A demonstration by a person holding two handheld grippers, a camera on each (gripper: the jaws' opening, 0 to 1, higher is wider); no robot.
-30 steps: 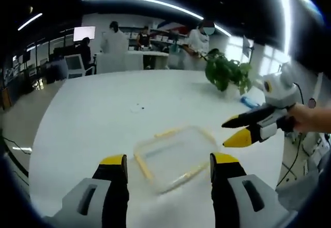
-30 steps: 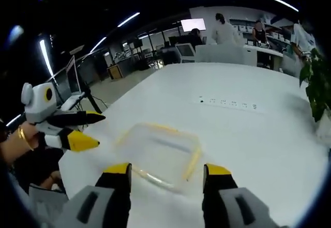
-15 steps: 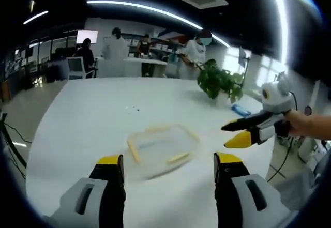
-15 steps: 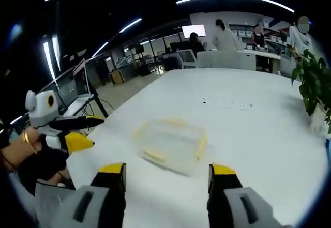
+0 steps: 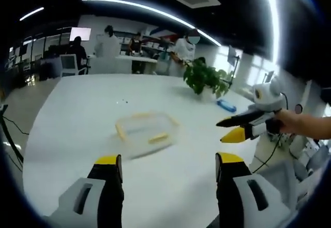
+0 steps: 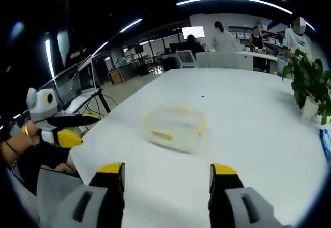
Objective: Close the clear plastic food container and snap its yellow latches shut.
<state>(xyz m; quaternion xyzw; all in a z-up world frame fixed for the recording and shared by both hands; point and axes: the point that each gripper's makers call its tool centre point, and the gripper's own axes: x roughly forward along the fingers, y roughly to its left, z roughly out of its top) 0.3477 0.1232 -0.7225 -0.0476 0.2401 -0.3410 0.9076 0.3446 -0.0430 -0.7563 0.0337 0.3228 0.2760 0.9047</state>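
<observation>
In the left gripper view we see the clear plastic food container with yellow latches [image 5: 144,130] mid-way across the broad white table [image 5: 77,114], bare surface all round it, our left gripper [image 5: 164,167] spread wide well short of it. In the right gripper view the container [image 6: 174,128] lies ahead of our right gripper [image 6: 166,172], likewise gaping and holding nothing, with the table edge [image 6: 103,130] near at left.

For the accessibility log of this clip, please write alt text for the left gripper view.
A clear plastic food container with yellow latches sits on a white table, beyond the open left tool. The right tool, jaws apart, enters from the right, held by a hand; a potted plant stands behind.
</observation>
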